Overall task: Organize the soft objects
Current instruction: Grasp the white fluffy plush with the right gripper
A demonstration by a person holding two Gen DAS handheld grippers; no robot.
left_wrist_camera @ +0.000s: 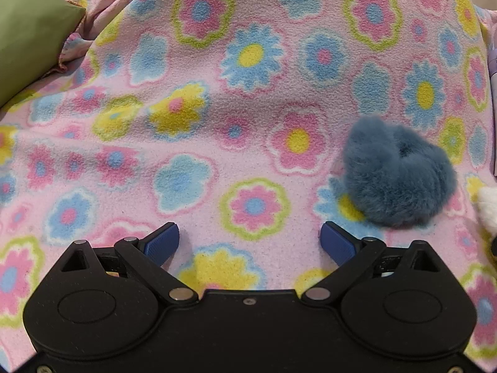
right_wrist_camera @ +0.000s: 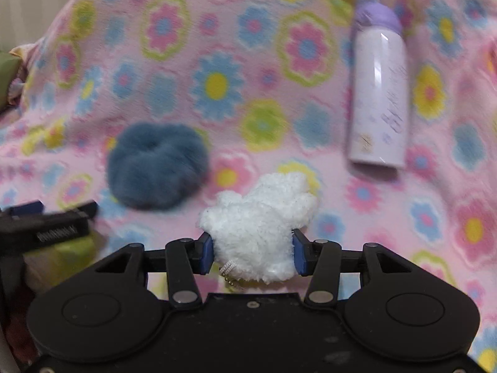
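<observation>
A fluffy blue-grey scrunchie [left_wrist_camera: 399, 172] lies on the flowered pink blanket [left_wrist_camera: 217, 93], just ahead and right of my left gripper [left_wrist_camera: 250, 244], which is open and empty. It also shows in the right wrist view [right_wrist_camera: 157, 164]. My right gripper [right_wrist_camera: 252, 253] is shut on a white fluffy plush toy [right_wrist_camera: 259, 228] with a small bead chain hanging below it. A bit of the white plush shows at the right edge of the left wrist view [left_wrist_camera: 489, 208]. The left gripper [right_wrist_camera: 46, 227] shows at the left of the right wrist view.
A white bottle with a lilac cap [right_wrist_camera: 379, 90] lies on the blanket [right_wrist_camera: 279, 62] at the back right. A green cushion [left_wrist_camera: 28, 37] sits at the far left.
</observation>
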